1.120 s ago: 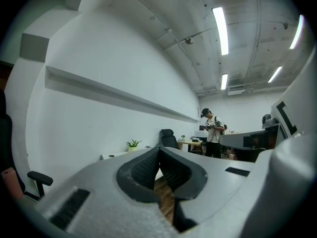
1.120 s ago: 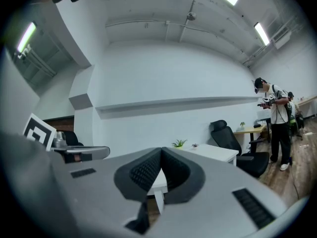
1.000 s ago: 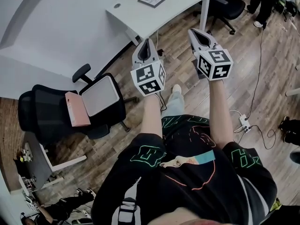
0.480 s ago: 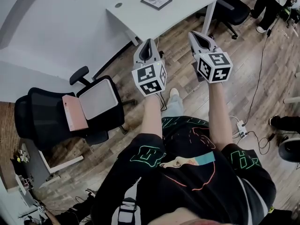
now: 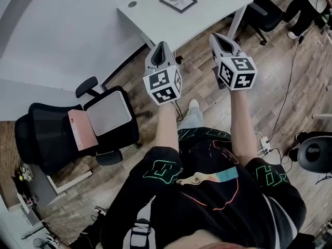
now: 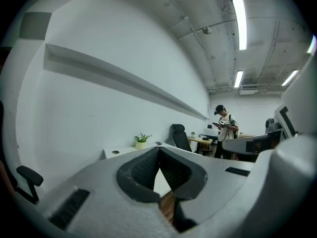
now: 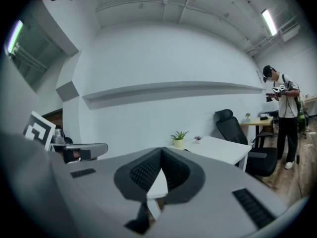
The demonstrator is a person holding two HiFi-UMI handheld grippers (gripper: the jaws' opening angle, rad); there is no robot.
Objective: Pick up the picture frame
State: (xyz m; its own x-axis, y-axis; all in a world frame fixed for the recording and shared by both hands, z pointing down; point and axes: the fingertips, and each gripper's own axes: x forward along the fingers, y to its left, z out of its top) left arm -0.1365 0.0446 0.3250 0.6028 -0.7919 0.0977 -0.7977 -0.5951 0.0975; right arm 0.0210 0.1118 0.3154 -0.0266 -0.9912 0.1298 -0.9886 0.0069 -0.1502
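In the head view, the picture frame [image 5: 178,0] lies flat on the white table [image 5: 210,13] at 12 o'clock, well apart from your left gripper [image 5: 160,46] and right gripper [image 5: 216,37]. In the left gripper view, the jaws are pressed together, holding nothing. In the right gripper view, the jaws are closed and empty too.

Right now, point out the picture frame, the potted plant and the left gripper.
picture frame [image 5: 178,0], head view, middle of its face.
potted plant [image 7: 178,142], right gripper view, on the pot.
left gripper [image 5: 160,45], head view, where its shut jaw tips meet.
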